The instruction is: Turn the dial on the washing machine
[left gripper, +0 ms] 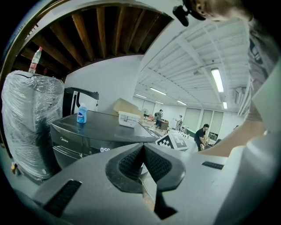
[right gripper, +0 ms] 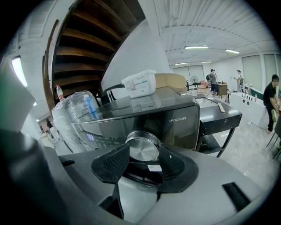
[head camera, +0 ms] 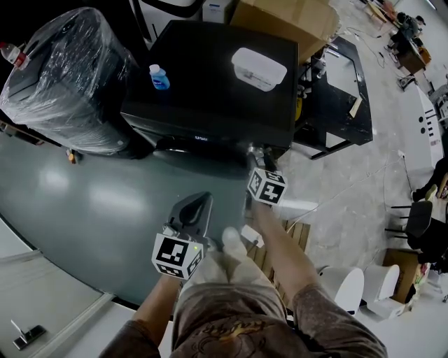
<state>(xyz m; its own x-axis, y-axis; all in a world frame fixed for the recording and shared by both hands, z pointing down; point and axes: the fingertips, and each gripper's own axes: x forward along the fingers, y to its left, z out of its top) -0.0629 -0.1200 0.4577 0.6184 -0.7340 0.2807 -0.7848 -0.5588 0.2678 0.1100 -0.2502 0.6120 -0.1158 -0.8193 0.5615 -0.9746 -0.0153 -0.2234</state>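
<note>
**Right gripper on the washer's dial, left one hanging back**

The washing machine (head camera: 210,77) stood dark and square on the grey floor, and the person faced its front panel. The dial (right gripper: 142,148), a round disc of brushed metal, sat on that front panel near the machine's right-hand corner as the person faced it. The right gripper (head camera: 255,155) reached up to the machine's front edge and had closed onto the dial, with one ribbed pad against each side of its rim. Its marker cube (head camera: 267,186) hung just below the machine's front.

The left gripper (head camera: 198,210) stayed well clear of the machine, out over the floor in front of it. Its jaws were pressed together at the tips with nothing between them.

On the machine's lid a small blue bottle (head camera: 159,77) stood near the left edge. A white plastic box (head camera: 259,68) lay towards the right rear corner of the lid. Left of the machine sat a bulky shape wrapped in clear film (head camera: 66,77), just beside its flank. Behind the machine's right rear corner rested a cardboard box (head camera: 287,17). A dark low bench (head camera: 343,105) stood to the machine's right.
</note>
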